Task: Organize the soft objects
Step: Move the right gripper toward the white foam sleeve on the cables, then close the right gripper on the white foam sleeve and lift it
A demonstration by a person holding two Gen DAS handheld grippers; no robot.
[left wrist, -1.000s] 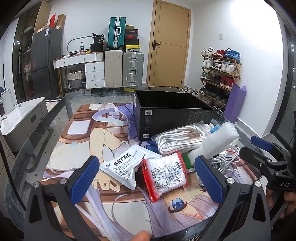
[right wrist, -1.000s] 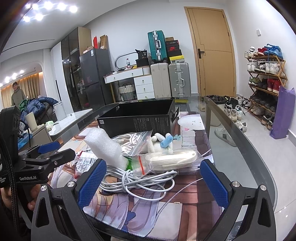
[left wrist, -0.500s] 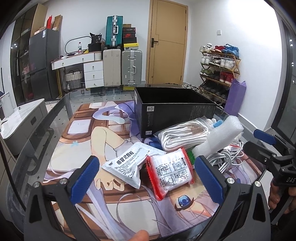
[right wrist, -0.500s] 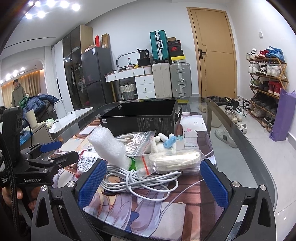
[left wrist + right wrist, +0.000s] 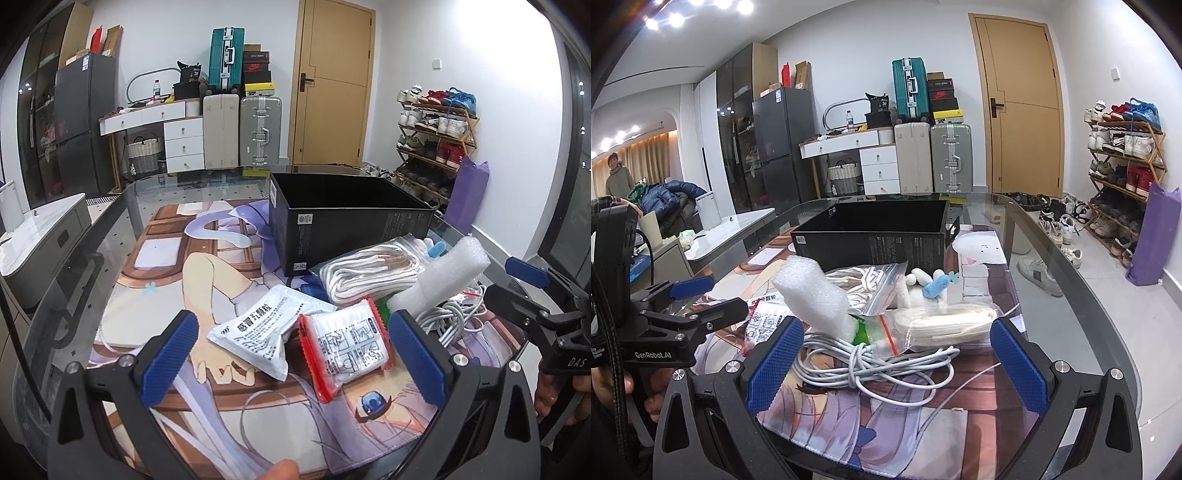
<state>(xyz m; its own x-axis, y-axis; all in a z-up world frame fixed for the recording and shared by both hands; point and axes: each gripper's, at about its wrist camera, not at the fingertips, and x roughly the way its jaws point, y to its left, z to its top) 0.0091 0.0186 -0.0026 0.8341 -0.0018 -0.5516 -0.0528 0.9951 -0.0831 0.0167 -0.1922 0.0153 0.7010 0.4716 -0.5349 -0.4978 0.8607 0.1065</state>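
Observation:
A pile of soft items lies on the printed mat in front of an open black box point(image 5: 347, 225) point(image 5: 875, 240). A white sachet point(image 5: 258, 328) and a red-edged packet point(image 5: 347, 347) lie nearest my left gripper point(image 5: 295, 365), which is open and empty just short of them. Behind them are a bag of white cord point(image 5: 369, 269), a white foam roll point(image 5: 443, 277) point(image 5: 816, 295) and a coiled white cable point(image 5: 871, 365). My right gripper point(image 5: 894, 365) is open around the cable's near side, touching nothing. A small white-and-blue plush point(image 5: 931, 288) sits beyond.
The glass table's edge point(image 5: 1089, 295) curves close on the right, with shoes on the floor past it. A shoe rack point(image 5: 436, 140), suitcases point(image 5: 240, 133) and a door stand at the back. A person stands far left in the right wrist view.
Both grippers have drifted slightly, the items sitting a little higher and farther in each view. Nothing on the table has moved, and both jaws stay open.

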